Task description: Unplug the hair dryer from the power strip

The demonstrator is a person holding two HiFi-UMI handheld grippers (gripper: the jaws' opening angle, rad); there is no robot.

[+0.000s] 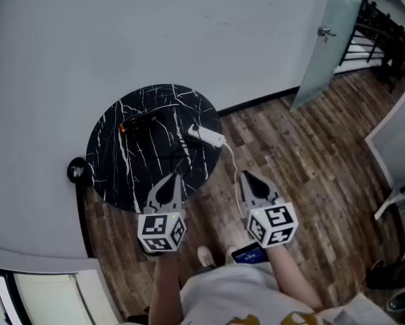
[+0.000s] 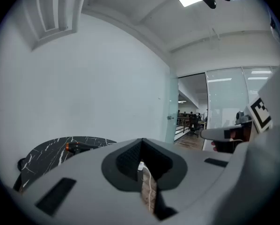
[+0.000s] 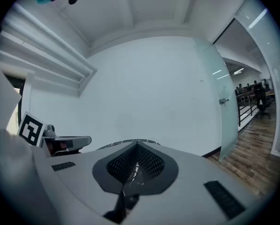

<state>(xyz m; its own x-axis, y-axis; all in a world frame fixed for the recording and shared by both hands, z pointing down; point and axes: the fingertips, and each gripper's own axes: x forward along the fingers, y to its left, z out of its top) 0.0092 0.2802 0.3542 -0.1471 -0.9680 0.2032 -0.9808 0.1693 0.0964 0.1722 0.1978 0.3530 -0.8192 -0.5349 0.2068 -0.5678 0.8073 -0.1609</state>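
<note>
Table (image 1: pixel 114 171): round, black marble, against the white wall. Hair dryer (image 1: pixel 147 122), black with an orange end, lies far left on it; probably rigid and fairly light. Power strip (image 1: pixel 208 137), white, sits at the table's right edge, its cord (image 1: pixel 233 166) dropping to the floor. It is likely light, so pin it and pull the plug by its body. Plug too dark to place. Left gripper (image 1: pixel 176 178) and right gripper (image 1: pixel 246 175) hover at the near edge, jaws pressed together, empty. No containers.

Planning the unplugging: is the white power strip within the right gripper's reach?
Probably yes: the white power strip lies at the right edge of the round black marble table, nothing between it and the right gripper, whose jaws are shut.
</note>
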